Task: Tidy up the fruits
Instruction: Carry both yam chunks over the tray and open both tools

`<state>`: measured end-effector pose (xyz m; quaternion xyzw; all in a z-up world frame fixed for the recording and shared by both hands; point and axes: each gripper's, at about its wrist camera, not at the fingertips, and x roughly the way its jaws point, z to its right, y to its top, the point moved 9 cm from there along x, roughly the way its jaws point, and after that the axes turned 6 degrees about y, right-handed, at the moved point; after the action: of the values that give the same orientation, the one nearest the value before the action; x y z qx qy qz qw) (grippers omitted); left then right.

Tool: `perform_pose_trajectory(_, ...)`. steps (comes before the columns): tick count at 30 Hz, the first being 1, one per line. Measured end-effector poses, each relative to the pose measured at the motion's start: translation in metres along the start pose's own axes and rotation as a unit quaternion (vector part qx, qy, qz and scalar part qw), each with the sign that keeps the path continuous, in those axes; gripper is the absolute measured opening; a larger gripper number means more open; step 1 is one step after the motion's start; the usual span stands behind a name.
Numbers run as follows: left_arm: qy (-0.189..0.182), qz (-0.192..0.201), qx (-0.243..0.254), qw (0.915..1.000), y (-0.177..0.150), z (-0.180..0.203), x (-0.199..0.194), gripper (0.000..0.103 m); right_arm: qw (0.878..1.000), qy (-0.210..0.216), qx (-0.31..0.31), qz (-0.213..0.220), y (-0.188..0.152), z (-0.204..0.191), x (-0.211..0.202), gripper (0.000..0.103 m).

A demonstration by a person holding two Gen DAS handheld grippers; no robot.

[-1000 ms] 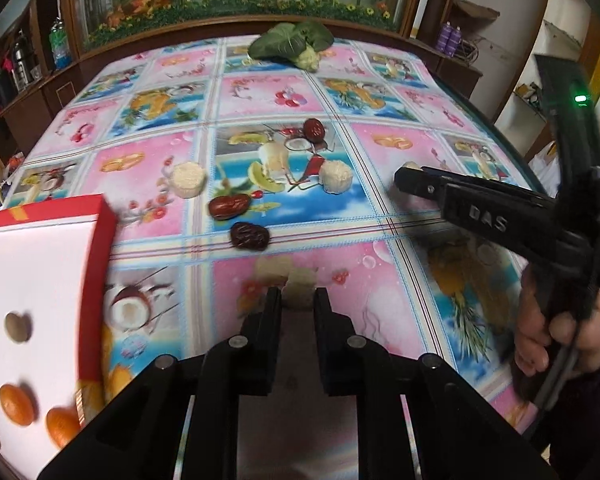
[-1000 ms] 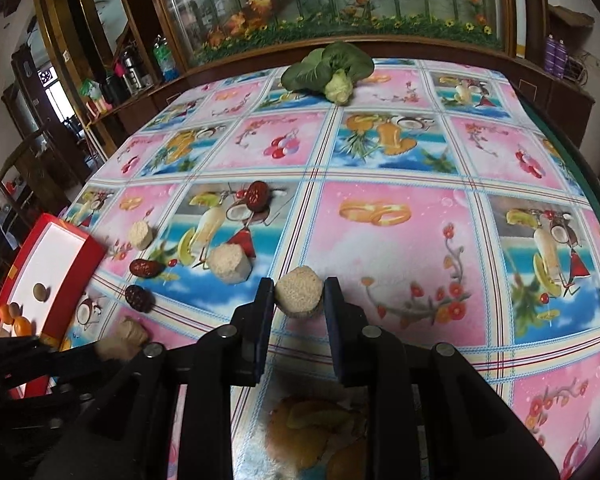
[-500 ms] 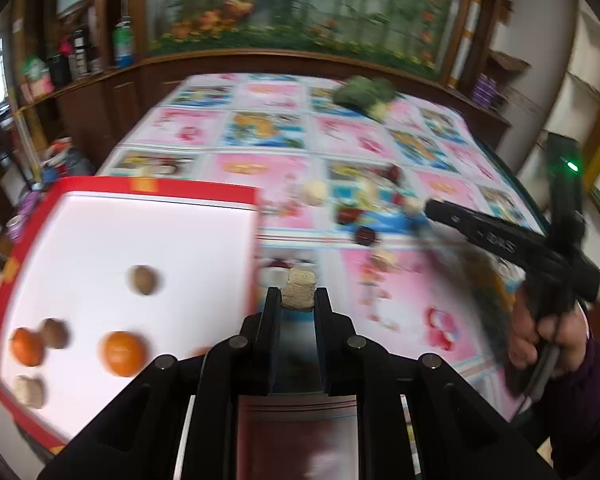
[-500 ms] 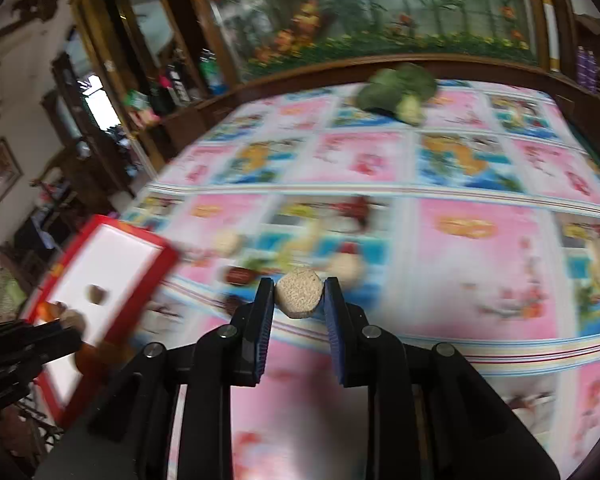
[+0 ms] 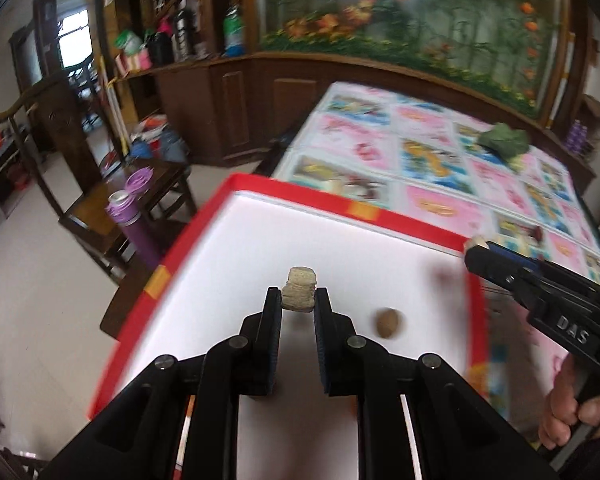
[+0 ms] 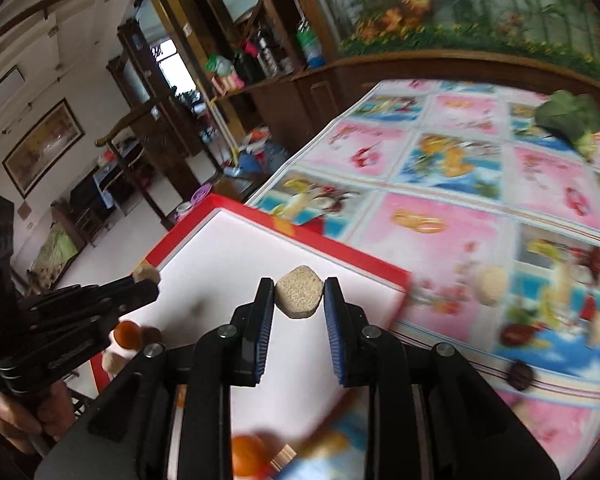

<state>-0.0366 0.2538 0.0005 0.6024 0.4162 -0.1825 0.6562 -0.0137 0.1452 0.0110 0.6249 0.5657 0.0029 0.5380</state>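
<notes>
Tabletop (image 6: 451, 240) is sitting under a fruit-print cloth, leafy green vegetable (image 6: 569, 118) lying at its far end. Red-rimmed white tray (image 5: 284, 200) is sitting at the tabletop's near-left corner; both my grippers are hovering over it. Left gripper (image 5: 298, 300) is clamping a pale ridged biscuit-like piece (image 5: 298, 289) above the tray's white floor, a small brown round fruit (image 5: 387, 322) lying in the tray just right of it. Right gripper (image 6: 300, 300) is squeezing a tan hexagonal piece (image 6: 300, 297) edge-on above the tray's right side. Orange fruit (image 6: 127, 334) is resting in the tray beside the left gripper. On the cloth right of the tray: another pale round piece (image 6: 491, 285) and a dark date-like fruit (image 6: 519, 375), well apart.
</notes>
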Motion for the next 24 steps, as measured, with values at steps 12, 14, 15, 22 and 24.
perform_pose_trajectory(12, 0.008, -0.059, -0.001, 0.9982, -0.001, -0.028, 0.043, 0.014, 0.996, -0.038, 0.002, -0.083, -0.002, -0.004, 0.065, 0.028)
perform_pose_trajectory(14, 0.006, -0.065, -0.002, 0.9978, -0.001, -0.027, 0.048, 0.014, 0.994, -0.046, 0.005, -0.095, -0.004, -0.002, 0.069, 0.028)
perform_pose_trajectory(15, 0.006, -0.067, 0.002, 0.9977, -0.001, -0.026, 0.049, 0.014, 0.994, -0.049, 0.006, -0.102, -0.006, -0.001, 0.071, 0.028)
perform_pose_trajectory(22, 0.010, -0.083, 0.004, 0.9965, -0.005, -0.025, 0.057, 0.015, 0.991, -0.067, -0.014, -0.117, -0.009, -0.002, 0.075, 0.028)
perform_pose_trajectory(24, 0.014, -0.086, 0.003, 0.9962, -0.006, -0.025, 0.056, 0.015, 0.990, -0.072, -0.022, -0.119, -0.010, -0.003, 0.075, 0.028)
